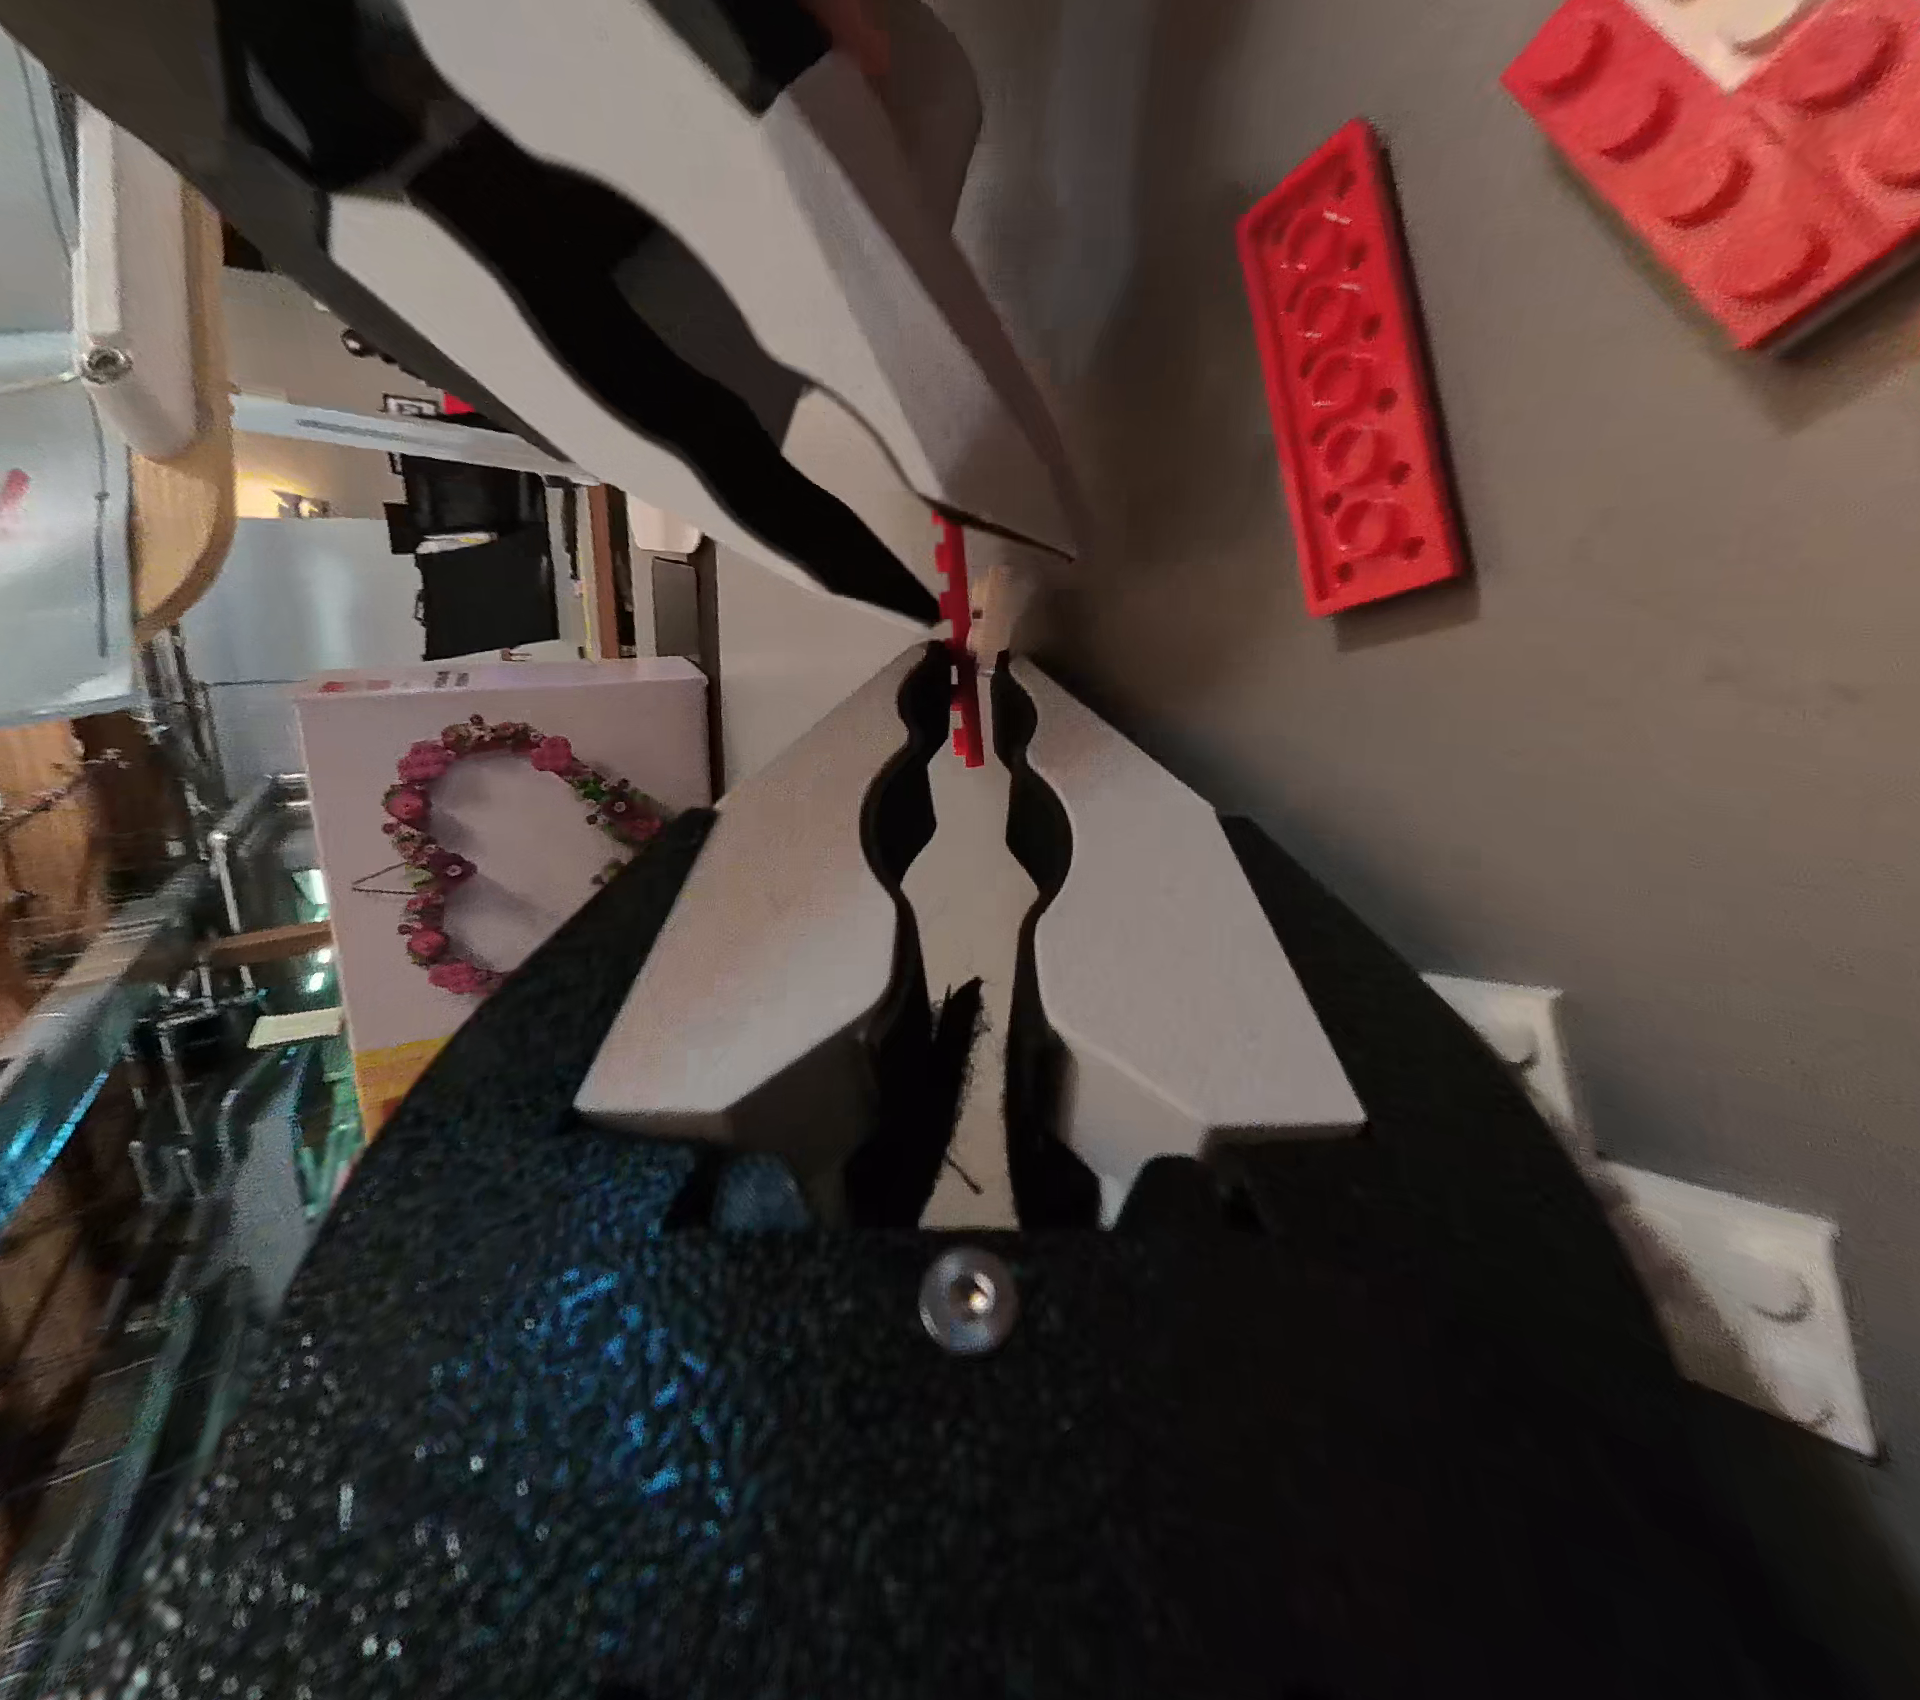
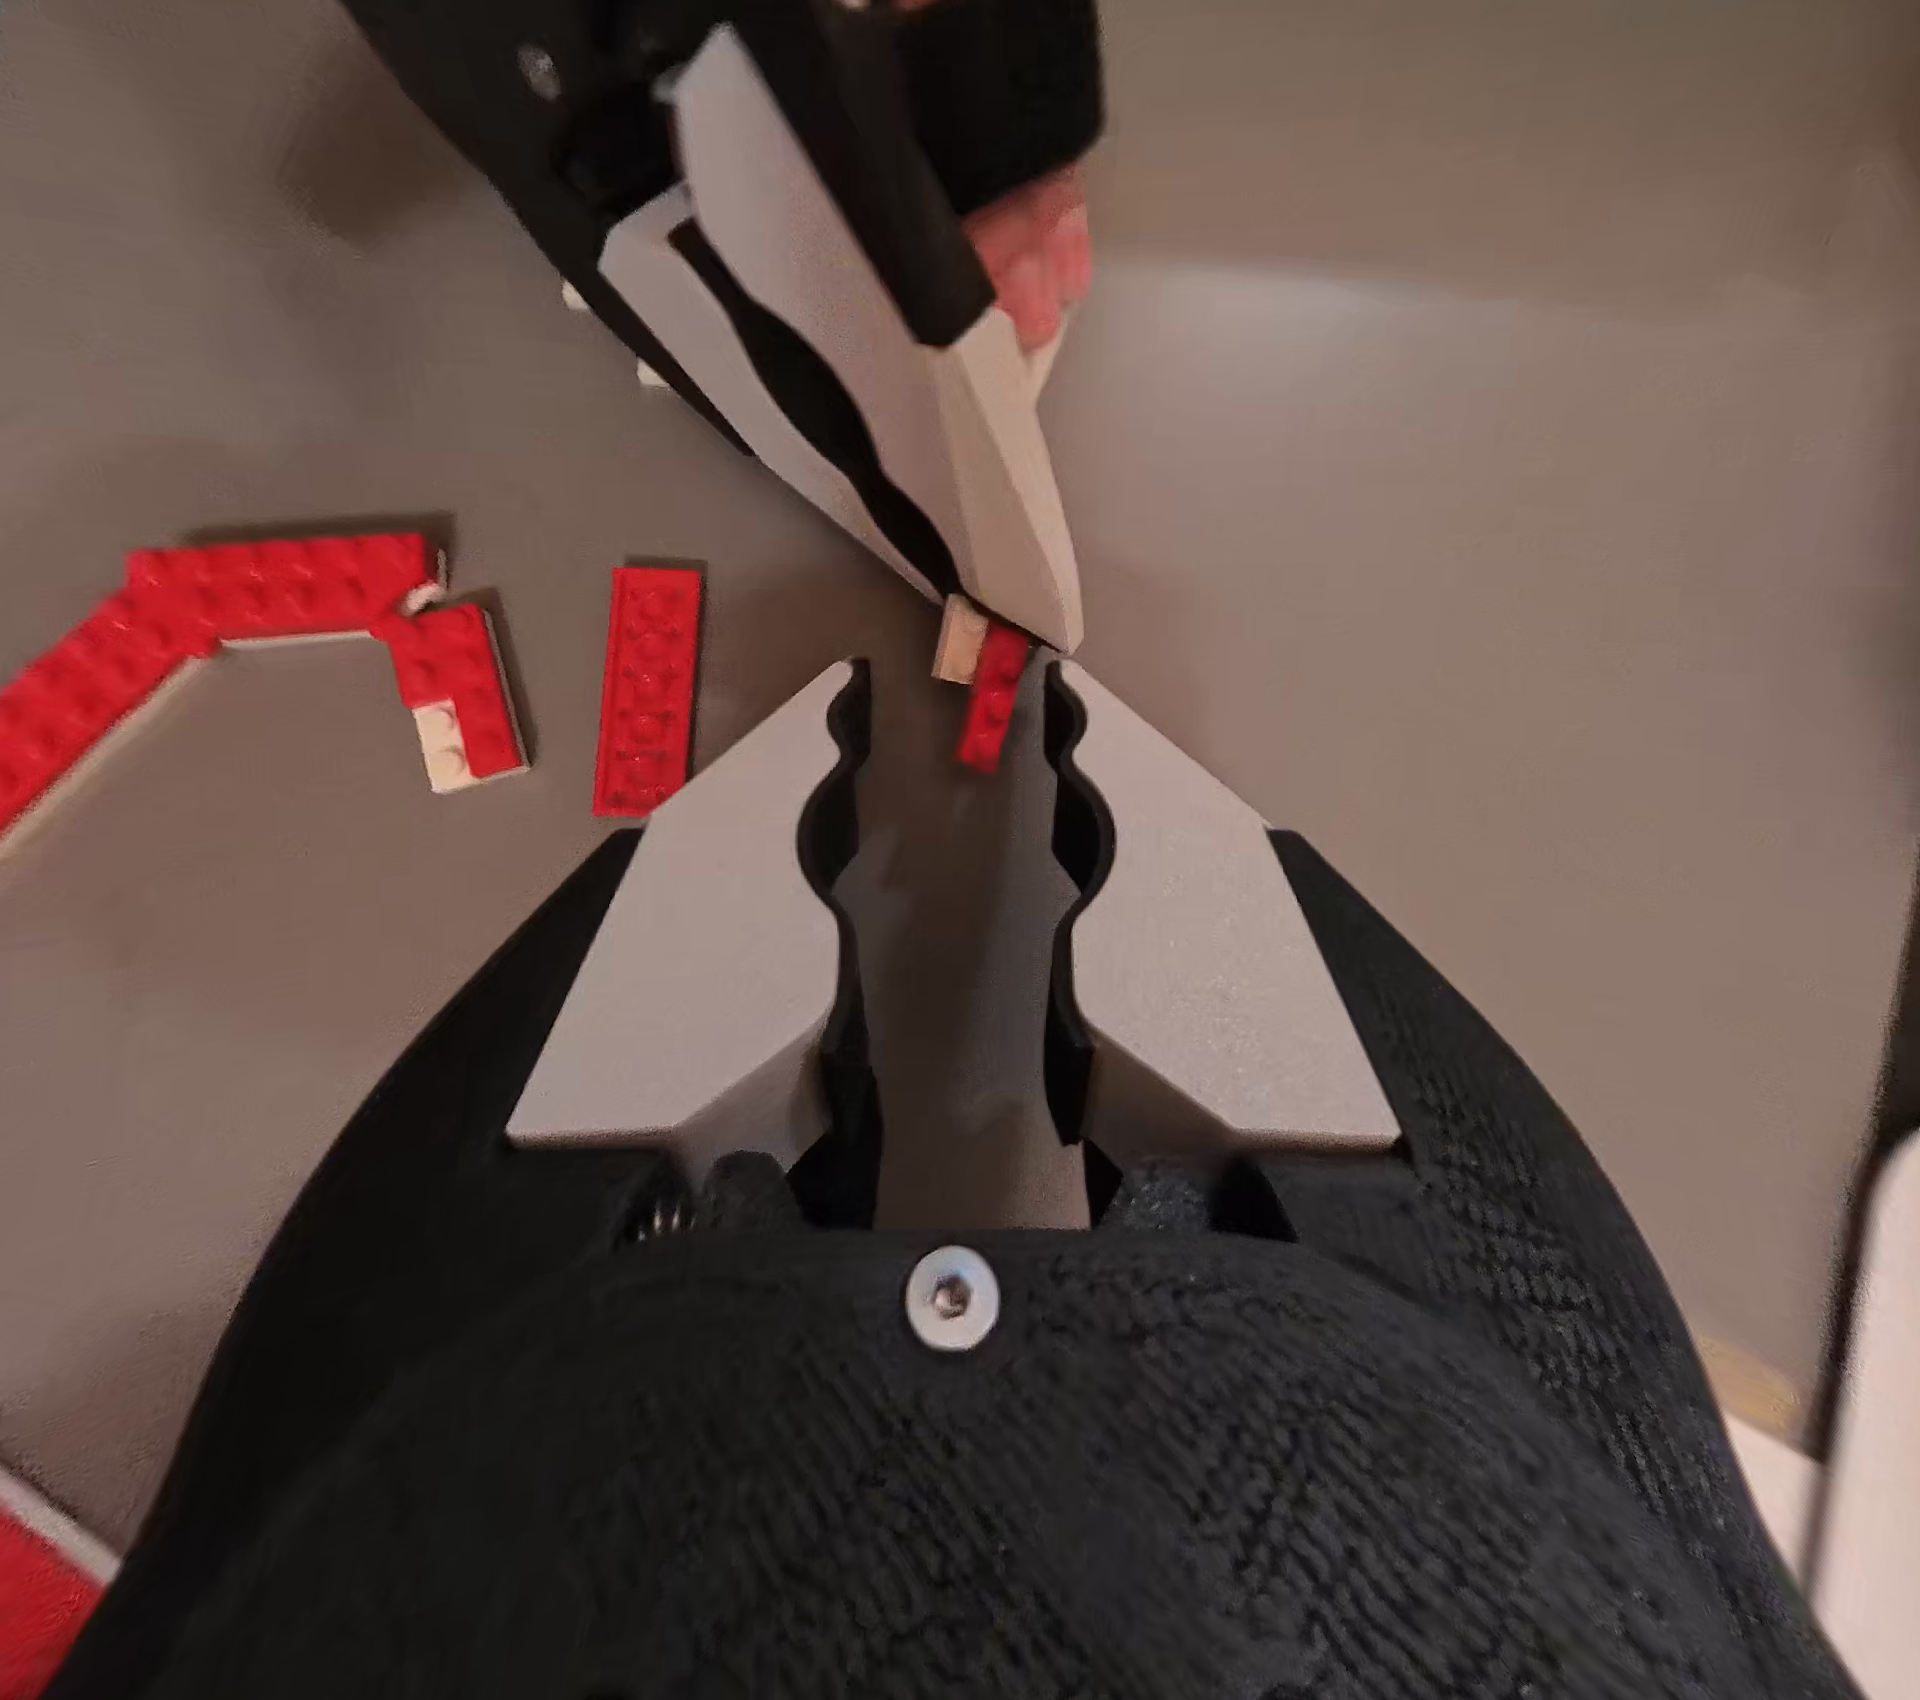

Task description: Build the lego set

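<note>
My left gripper [image 1: 964, 658] is shut on a small red plate [image 1: 961, 715], seen edge-on between its tips, with a small white brick [image 1: 995, 606] stuck to the plate's far end. In the right wrist view the left gripper [image 2: 1039, 622] comes down from above and holds the red plate [image 2: 992, 700] and white brick [image 2: 961, 637] just above the grey table [image 2: 1455, 507]. My right gripper [image 2: 954, 674] is open, its tips on either side of the plate, the right tip closest to it. It enters the left wrist view [image 1: 987, 580] from the upper left.
A curved red plate assembly [image 2: 208, 611] with a white stud corner [image 2: 447, 741] lies at left, and a loose red plate [image 2: 649, 694] lies upside down beside it. The loose plate [image 1: 1351, 372], the assembly end [image 1: 1766, 123], white pieces [image 1: 1745, 1318] and a flower-heart box [image 1: 499, 840] show in the left wrist view.
</note>
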A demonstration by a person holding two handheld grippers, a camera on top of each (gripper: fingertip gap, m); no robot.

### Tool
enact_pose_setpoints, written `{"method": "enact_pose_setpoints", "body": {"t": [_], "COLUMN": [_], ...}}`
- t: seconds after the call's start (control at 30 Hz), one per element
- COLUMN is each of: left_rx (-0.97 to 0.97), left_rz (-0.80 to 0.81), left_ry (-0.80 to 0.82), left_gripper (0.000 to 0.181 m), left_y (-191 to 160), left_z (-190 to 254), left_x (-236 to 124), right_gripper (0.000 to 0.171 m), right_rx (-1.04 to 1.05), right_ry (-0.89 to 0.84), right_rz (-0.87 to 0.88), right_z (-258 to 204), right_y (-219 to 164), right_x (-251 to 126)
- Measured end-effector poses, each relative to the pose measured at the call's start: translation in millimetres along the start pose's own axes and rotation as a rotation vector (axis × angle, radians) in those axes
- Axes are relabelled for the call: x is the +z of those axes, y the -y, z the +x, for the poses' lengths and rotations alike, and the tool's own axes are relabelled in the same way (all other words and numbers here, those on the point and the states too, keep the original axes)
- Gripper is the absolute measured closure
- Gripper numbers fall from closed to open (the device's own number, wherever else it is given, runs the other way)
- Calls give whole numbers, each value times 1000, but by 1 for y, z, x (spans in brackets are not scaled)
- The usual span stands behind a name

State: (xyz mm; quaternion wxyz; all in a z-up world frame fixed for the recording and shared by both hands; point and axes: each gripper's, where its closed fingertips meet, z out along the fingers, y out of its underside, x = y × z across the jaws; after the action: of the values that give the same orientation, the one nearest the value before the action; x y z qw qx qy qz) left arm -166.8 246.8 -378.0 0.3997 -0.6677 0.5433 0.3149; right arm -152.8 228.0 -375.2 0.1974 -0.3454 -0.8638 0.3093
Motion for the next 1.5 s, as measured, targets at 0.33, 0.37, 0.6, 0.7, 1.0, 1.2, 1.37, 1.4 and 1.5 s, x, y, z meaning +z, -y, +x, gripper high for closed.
{"method": "enact_pose_setpoints", "body": {"t": [0.33, 0.37, 0.6, 0.7, 1.0, 1.2, 1.37, 1.4, 1.5], "left_rx": [-201, -220, -306, -321, -353, -383, -408, -407, -422], "left_rz": [49, 53, 85, 103, 145, 174, 188, 193, 215], "left_ry": [-99, -108, -165, -179, -205, -234, -246, -246, -256], "left_gripper": [176, 176, 175, 175, 174, 173, 172, 173, 170], "left_y": [-2, -3, -2, -1, -1, -1, -2, -2, -2], "left_z": [1, 1, 3, 4, 5, 5, 6, 6, 6], "left_x": [-1, -1, -3, -3, -5, -7, -7, -8, -9], "right_gripper": [152, 153, 161, 161, 162, 163, 164, 164, 164], "right_rx": [-380, -410, -504, -436, -285, -226, -197, -203, -222], "right_ry": [-265, -285, -338, -307, -259, -231, -214, -219, -223], "right_rz": [-50, -48, -18, 21, 98, 133, 151, 148, 142], "right_z": [12, 13, 14, 13, 12, 11, 12, 12, 11], "right_y": [0, 1, 4, 4, 3, 5, 6, 6, 7], "right_x": [2, 2, 5, 5, 8, 9, 9, 9, 9]}}
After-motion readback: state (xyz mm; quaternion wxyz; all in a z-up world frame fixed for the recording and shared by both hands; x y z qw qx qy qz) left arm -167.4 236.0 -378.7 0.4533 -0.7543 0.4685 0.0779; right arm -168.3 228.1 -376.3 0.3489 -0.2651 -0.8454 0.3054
